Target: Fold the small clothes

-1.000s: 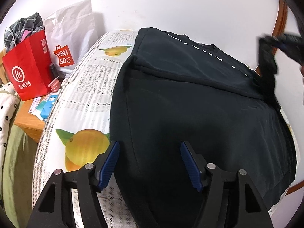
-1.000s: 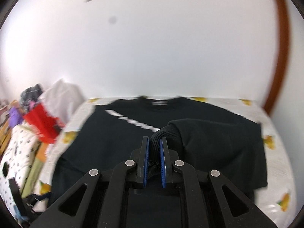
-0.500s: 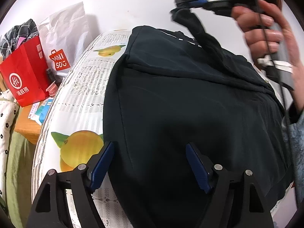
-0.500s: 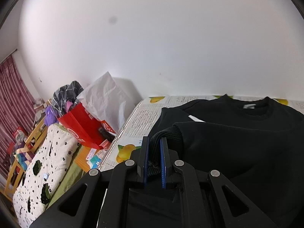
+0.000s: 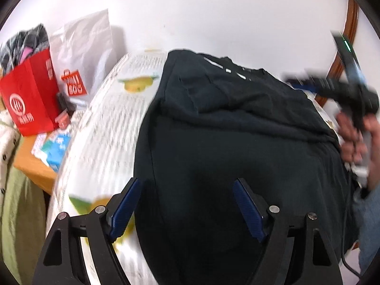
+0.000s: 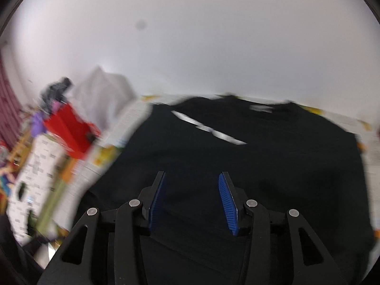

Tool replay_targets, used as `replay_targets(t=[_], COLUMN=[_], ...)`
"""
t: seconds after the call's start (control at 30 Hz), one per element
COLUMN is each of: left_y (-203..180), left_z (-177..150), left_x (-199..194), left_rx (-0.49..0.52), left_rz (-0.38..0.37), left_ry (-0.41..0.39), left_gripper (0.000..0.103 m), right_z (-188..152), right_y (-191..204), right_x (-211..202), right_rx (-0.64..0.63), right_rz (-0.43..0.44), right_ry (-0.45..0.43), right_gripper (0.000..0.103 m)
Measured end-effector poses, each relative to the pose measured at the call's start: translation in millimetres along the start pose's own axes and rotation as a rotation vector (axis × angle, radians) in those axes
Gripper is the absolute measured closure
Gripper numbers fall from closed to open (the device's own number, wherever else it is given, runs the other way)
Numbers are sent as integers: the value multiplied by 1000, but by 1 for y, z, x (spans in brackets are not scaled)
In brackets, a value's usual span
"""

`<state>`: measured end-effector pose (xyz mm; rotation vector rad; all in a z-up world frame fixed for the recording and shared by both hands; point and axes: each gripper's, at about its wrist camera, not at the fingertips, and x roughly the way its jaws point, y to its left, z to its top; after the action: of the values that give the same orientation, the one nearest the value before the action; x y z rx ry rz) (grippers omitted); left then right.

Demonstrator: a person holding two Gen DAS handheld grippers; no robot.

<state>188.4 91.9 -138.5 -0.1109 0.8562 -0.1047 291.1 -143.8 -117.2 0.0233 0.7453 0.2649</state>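
While the black sweatshirt (image 5: 237, 142) lies spread across the fruit-printed bed cover (image 5: 106, 123), both tools stand over it without gripping it. The garment covers most of the bed, its collar toward the white wall and white dashed markings (image 6: 209, 128) running across its far part. A fold ridge crosses the fabric from side to side in the left wrist view.

The left hand-held gripper (image 5: 187, 204) has its blue pads set wide apart above the near left part of the sweatshirt; nothing sits between them, and the left edge of the garment passes just inside the left pad.

The right hand-held gripper (image 6: 192, 199) has its jaws opening at this moment. Its ribbed blue pads stand at a moderate gap with only flat fabric visible beyond them and nothing clamped. In the left wrist view the same tool appears blurred at the far right edge of the garment, carried by the person's right hand (image 5: 356, 142).

Left of the bed, a red paper bag (image 5: 30, 99) and a white shopping bag (image 5: 83, 57) stand against the wall beside a wooden surface (image 5: 33, 163) holding small boxes.
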Motion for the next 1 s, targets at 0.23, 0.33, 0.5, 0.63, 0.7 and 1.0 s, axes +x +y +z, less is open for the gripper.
replay_targets(t=[0.23, 0.33, 0.5, 0.63, 0.7, 1.0], left_y=[-25, -39, -52, -62, -67, -58], left_z=[40, 55, 74, 82, 84, 93], left_x=[28, 44, 74, 95, 106, 102], left_rx=[122, 172, 213, 241, 267, 243], left_rz=[87, 118, 164, 195, 220, 236], left_ry=[2, 9, 28, 39, 50, 24], left_gripper=[26, 30, 40, 45, 47, 93], right_z=[-54, -70, -95, -110, -116, -118], right_y=[-82, -113, -163, -188, -194, -204], right_x=[-26, -36, -50, -57, -54, -38], right_rx=[-33, 2, 60, 94, 112, 164], right_rz=[-265, -332, -433, -476, -468, -469], right_ry=[75, 82, 89, 111, 122, 115], right_gripper=[58, 58, 58, 58, 58, 58])
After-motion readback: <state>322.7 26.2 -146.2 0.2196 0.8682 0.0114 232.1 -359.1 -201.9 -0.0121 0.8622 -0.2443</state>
